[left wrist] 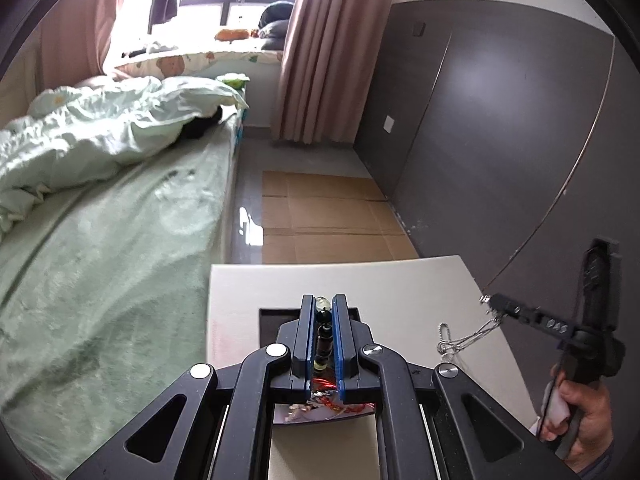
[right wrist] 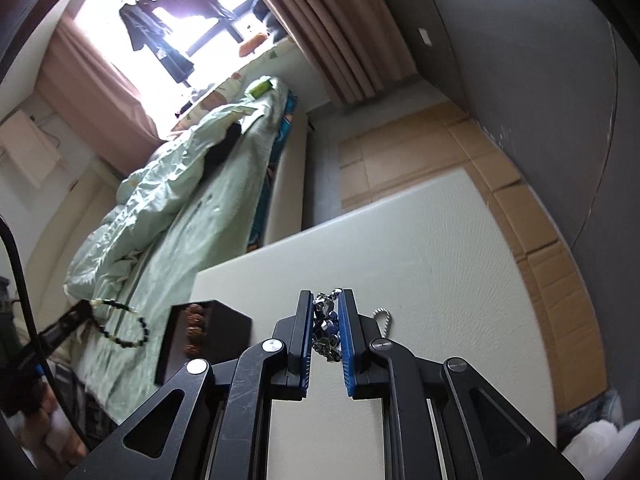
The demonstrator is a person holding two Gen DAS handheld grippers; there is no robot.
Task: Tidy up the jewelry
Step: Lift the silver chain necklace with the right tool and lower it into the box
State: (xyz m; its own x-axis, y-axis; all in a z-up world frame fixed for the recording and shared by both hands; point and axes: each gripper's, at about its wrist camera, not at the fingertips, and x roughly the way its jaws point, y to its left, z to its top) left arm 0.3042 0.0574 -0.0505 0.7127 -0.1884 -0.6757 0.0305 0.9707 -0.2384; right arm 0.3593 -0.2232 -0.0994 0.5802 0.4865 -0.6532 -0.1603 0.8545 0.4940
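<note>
Left wrist view: beaded bracelet [left wrist: 323,332] clamped between blue pads of left gripper [left wrist: 323,308], above dark jewelry box [left wrist: 269,322] near left edge of white table [left wrist: 400,280]. Silver chain [left wrist: 460,338] pinched in right gripper [left wrist: 489,302] — lower loops trailing down toward tabletop, near right edge. Right wrist view: same chain [right wrist: 327,322] bunched between closed pads; box [right wrist: 224,326] at left edge — bed [right wrist: 168,220] beyond.

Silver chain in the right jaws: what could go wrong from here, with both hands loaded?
1. The silver chain hangs in a long loop from the right gripper, its tail on the white table; lifting may snag or tangle it.
2. The beaded bracelet dangles from the left gripper beside the dark box; it could catch on the box's rim.
</note>
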